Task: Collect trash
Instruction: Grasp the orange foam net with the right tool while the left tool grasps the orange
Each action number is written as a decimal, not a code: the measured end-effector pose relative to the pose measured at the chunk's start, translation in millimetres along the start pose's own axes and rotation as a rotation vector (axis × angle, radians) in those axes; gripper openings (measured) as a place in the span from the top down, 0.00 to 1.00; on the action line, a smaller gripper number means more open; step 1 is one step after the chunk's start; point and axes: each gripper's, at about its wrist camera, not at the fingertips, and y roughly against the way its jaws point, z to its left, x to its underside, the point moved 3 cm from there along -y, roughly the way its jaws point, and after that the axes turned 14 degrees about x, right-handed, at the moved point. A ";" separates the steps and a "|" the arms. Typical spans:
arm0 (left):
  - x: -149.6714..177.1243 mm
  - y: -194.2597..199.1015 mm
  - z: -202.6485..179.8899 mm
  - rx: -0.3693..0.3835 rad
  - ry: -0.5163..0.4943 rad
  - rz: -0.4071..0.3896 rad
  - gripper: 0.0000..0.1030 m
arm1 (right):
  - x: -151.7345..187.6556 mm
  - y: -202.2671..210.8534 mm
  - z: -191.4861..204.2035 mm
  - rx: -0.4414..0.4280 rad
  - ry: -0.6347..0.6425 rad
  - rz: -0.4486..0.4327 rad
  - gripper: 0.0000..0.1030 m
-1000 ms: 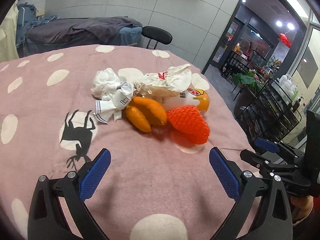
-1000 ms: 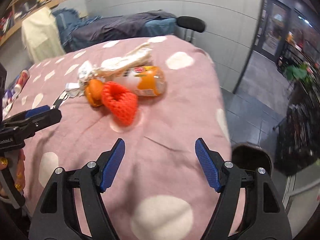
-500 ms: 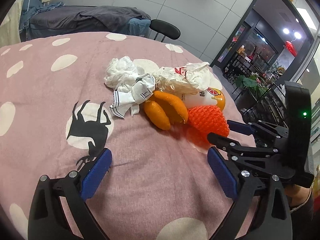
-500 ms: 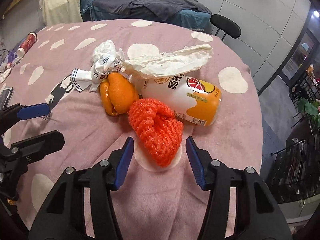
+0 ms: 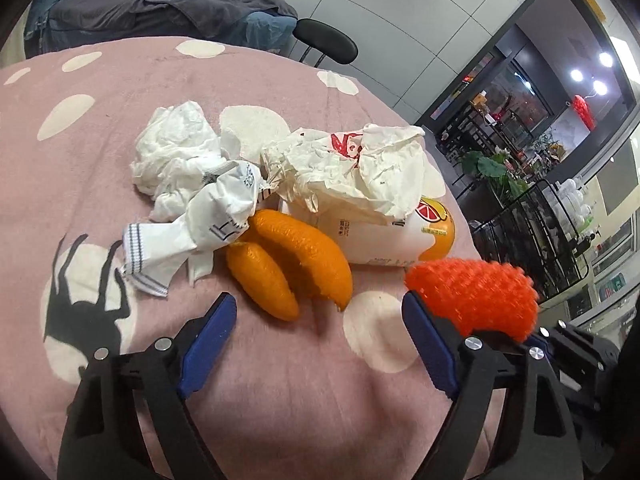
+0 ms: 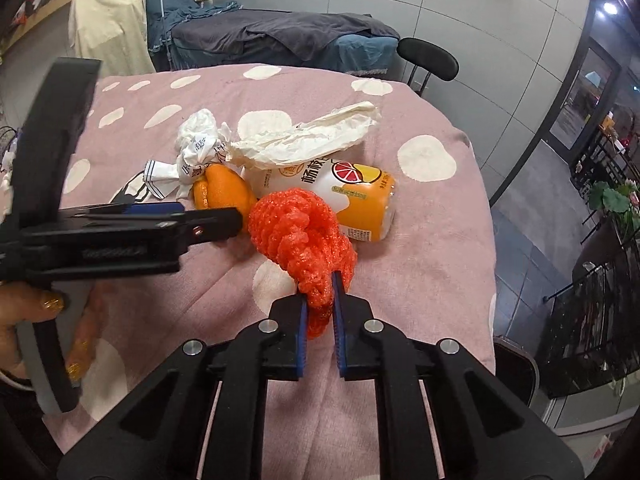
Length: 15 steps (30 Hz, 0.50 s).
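right tool [image 6: 319, 312]: jaws just closed, clamped on red net [image 6: 304, 236], near end pinched between pads | left tool [image 5: 318, 340]: jaws apart, just narrowing, nothing between; peels [image 5: 296, 260] just ahead | bottle [image 6: 352, 196], tissues [image 5: 176, 152] beyond peels, on surface [image 5: 100, 92]

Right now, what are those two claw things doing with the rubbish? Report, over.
Right gripper just closed, pinching the red foam fruit net. Left gripper open, narrowing, short of the orange peel pieces. Nothing in the way.
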 end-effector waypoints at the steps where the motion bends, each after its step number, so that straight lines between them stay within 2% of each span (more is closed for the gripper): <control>1: -2.7 -4.7 1.3 -0.005 0.012 0.003 0.23 | 1.7 3.3 -2.6 0.000 -0.009 -0.005 0.89; 5: -10.3 -18.0 6.0 -0.052 0.028 0.003 0.25 | 9.2 10.9 -10.5 -0.006 -0.042 -0.012 0.89; 7: -13.2 -21.6 10.1 -0.081 0.038 0.007 0.33 | 13.8 11.4 -13.6 -0.001 -0.055 -0.007 0.89; 9: -14.0 -20.1 15.1 -0.092 0.055 0.004 0.49 | 17.8 12.5 -17.3 -0.009 -0.073 -0.004 0.89; 12: -9.9 -14.2 18.7 -0.078 0.065 0.004 0.60 | 25.3 14.2 -21.8 -0.013 -0.095 -0.003 0.89; 15: -3.1 -5.1 20.4 -0.061 0.068 -0.002 0.66 | 29.5 15.0 -27.5 -0.021 -0.123 -0.003 0.89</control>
